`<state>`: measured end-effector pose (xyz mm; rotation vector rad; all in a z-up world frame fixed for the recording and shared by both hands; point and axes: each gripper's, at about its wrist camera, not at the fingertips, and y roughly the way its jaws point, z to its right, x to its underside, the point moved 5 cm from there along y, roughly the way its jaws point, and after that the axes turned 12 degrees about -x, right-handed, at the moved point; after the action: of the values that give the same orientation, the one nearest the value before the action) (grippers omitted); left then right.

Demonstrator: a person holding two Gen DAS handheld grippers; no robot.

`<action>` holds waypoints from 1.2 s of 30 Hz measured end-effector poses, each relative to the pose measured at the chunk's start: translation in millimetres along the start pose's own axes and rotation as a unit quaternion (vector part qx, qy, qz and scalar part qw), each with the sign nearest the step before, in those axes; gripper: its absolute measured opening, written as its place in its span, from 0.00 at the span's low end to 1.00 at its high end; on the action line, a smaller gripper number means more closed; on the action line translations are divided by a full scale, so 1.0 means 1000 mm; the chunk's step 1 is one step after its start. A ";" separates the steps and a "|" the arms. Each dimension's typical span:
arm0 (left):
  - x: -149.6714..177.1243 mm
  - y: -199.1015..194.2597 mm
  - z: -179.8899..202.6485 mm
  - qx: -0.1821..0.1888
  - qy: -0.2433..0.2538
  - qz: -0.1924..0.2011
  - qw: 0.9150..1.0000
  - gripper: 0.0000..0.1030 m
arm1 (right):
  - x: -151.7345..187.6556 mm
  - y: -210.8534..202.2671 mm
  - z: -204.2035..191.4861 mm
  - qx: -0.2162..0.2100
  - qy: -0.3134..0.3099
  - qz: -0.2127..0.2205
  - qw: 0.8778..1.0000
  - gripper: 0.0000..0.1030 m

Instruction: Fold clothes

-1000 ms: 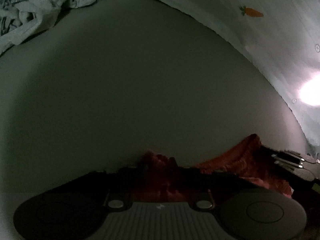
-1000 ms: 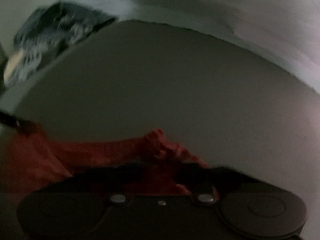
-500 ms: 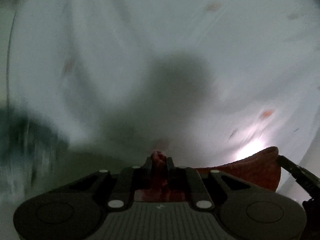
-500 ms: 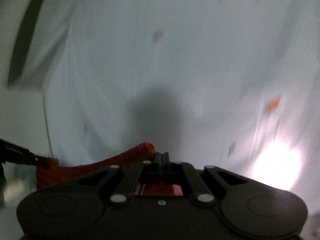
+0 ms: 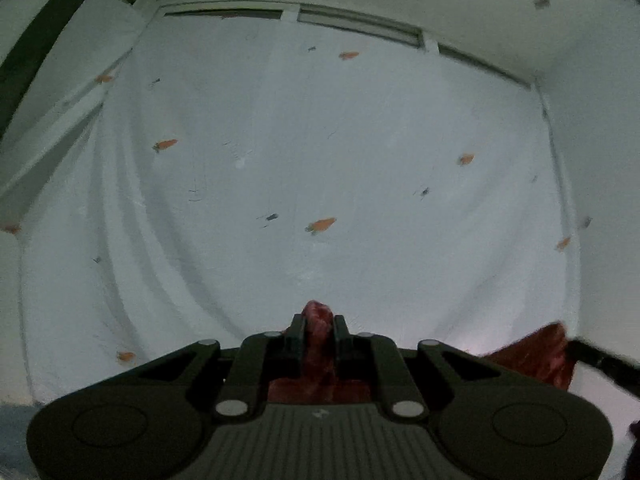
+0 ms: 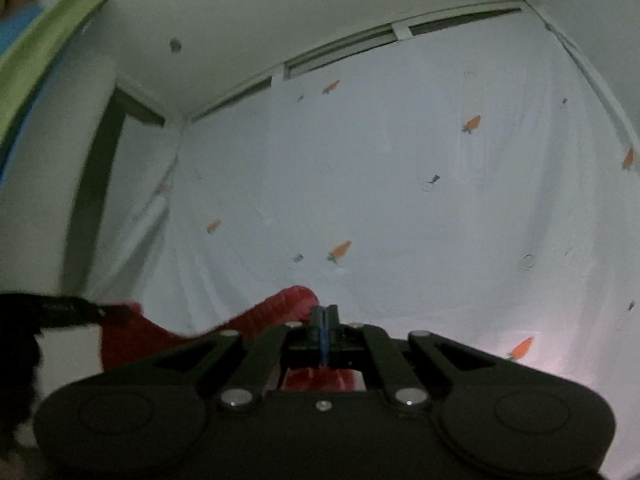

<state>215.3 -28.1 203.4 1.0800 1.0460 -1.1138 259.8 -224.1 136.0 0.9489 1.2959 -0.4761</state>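
**Lifted clear, aimed at curtain**

Raised off the grey surface since a second ago, now facing the carrot-print curtain. Left gripper clamped on red garment; right gripper pinched shut on its far-right edge. Best kept level and taut, then lowered evenly.

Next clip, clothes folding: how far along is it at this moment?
Early. Done: both ends of the red garment are gripped, one by the left gripper, the other by the right gripper. In hand: it hangs stretched between them, raised in front of the carrot-print curtain. Left: no fold shows yet; laying it down and all folding remain.
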 end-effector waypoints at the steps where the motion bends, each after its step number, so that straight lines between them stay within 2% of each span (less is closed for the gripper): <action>1: -0.004 -0.001 0.000 0.005 -0.010 0.002 1.000 0.14 | -0.005 -0.002 -0.001 -0.005 0.002 0.001 1.000 0.00; 4: -0.008 0.006 0.003 0.000 -0.007 0.009 1.000 0.14 | -0.016 -0.011 0.006 -0.011 -0.003 -0.003 1.000 0.00; 6: 0.013 0.036 0.004 -0.006 -0.003 -0.022 1.000 0.14 | -0.008 -0.002 0.015 -0.005 -0.005 -0.019 1.000 0.00; 12: 0.083 0.135 0.006 -0.026 0.007 -0.127 0.991 0.14 | 0.066 0.059 0.070 0.038 0.024 -0.114 0.992 0.00; 14: 0.134 0.189 0.008 -0.038 0.025 -0.184 0.982 0.14 | 0.103 0.084 0.098 0.058 0.041 -0.154 0.985 0.00; 16: 0.191 0.243 0.009 -0.045 0.042 -0.239 0.969 0.19 | 0.157 0.118 0.133 0.080 0.059 -0.211 0.972 0.00; 18: 0.224 0.253 -0.006 -0.063 0.051 -0.278 0.957 0.31 | 0.214 0.144 0.165 0.103 0.080 -0.267 0.955 0.02; 19: 0.239 0.255 -0.015 -0.073 0.055 -0.297 0.951 0.31 | 0.243 0.155 0.180 0.114 0.091 -0.294 0.945 0.10; 20: 0.255 0.258 -0.024 -0.082 0.059 -0.315 0.944 0.30 | 0.271 0.165 0.194 0.130 0.098 -0.324 0.932 0.25; 21: 0.269 0.260 -0.032 -0.092 0.063 -0.334 0.936 0.30 | 0.295 0.170 0.204 0.157 0.096 -0.361 0.914 0.32; 22: 0.284 0.263 -0.041 -0.102 0.067 -0.352 0.928 0.30 | 0.313 0.173 0.210 0.175 0.093 -0.388 0.900 0.33; 23: 0.299 0.265 -0.050 -0.111 0.071 -0.370 0.920 0.34 | 0.320 0.169 0.211 0.179 0.088 -0.394 0.897 0.36; 24: 0.314 0.267 -0.058 -0.121 0.075 -0.388 0.911 0.42 | 0.327 0.164 0.211 0.183 0.087 -0.399 0.894 0.42; 25: 0.329 0.269 -0.067 -0.130 0.079 -0.406 0.901 0.46 | 0.331 0.155 0.210 0.185 0.092 -0.404 0.891 0.51; 26: 0.343 0.271 -0.076 -0.139 0.083 -0.423 0.892 0.48 | 0.336 0.145 0.209 0.188 0.098 -0.411 0.886 0.51; 28: 0.372 0.275 -0.093 -0.158 0.090 -0.457 0.871 0.49 | 0.345 0.123 0.208 0.200 0.117 -0.436 0.870 0.51; 30: 0.383 0.246 -0.123 -0.198 0.097 -0.479 0.850 0.49 | 0.353 0.094 0.208 0.221 0.147 -0.454 0.851 0.51; 33: 0.389 0.190 -0.164 -0.251 0.078 -0.504 0.823 0.49 | 0.359 0.047 0.204 0.249 0.204 -0.467 0.824 0.51; 36: 0.393 0.139 -0.193 -0.282 0.046 -0.518 0.806 0.51 | 0.357 0.007 0.197 0.268 0.245 -0.465 0.807 0.51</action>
<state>389.3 117.3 -196.5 -0.0112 1.9922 -1.4188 471.0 -306.9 -203.2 0.8549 2.1584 -1.4987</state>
